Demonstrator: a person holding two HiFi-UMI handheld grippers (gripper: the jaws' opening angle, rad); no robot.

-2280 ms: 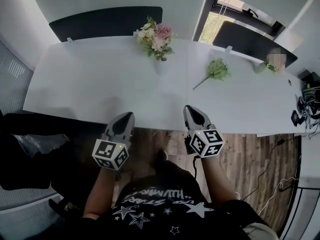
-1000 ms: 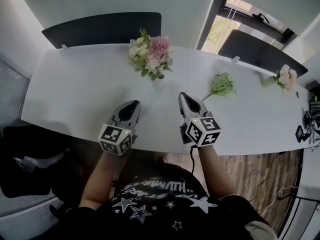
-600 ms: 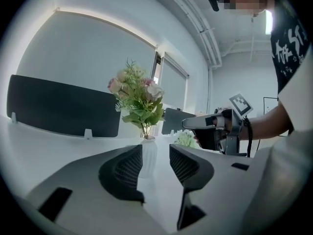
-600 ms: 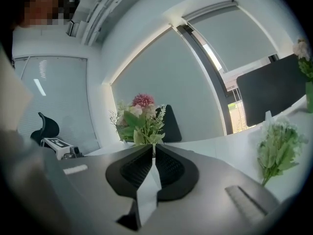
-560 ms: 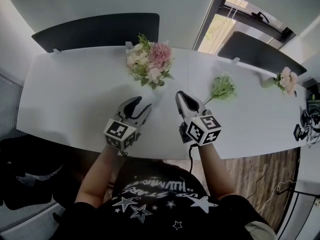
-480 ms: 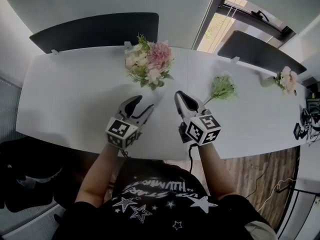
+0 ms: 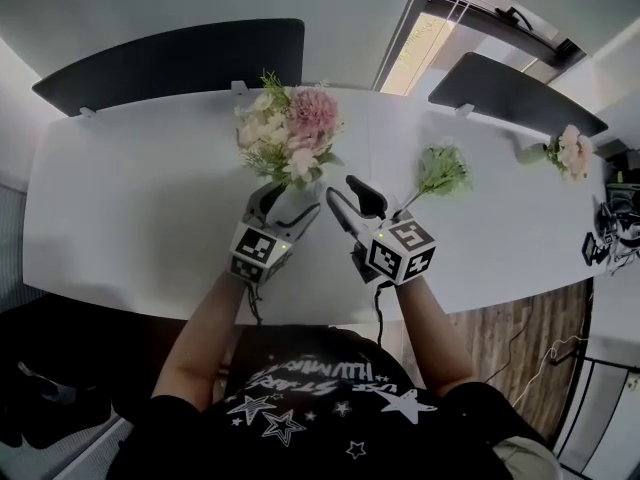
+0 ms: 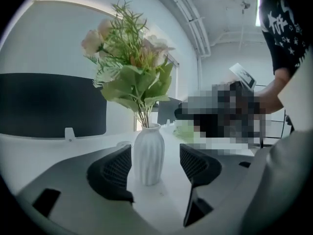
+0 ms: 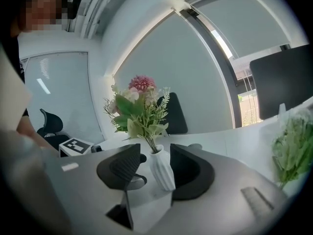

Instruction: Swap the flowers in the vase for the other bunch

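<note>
Both grippers are being brought in toward the vase, where a second ago they were being held shut nearer the near edge of the table. The jaws of the left gripper are being opened nearly to their widest. The ribbed white vase is being framed between them, untouched, with a gap on either side. The jaws of the right gripper are likewise being opened, with nothing gripped and the vase lined up ahead.

Removal of the pink-and-cream bouquet is judged to be only starting: it is still standing in the vase. The green bunch is lying on the table at about 3 o'clock from it.

In the head view the vase is being largely hidden under the blooms. Its body and the stems are being shown clearly only by the two gripper views.
</note>
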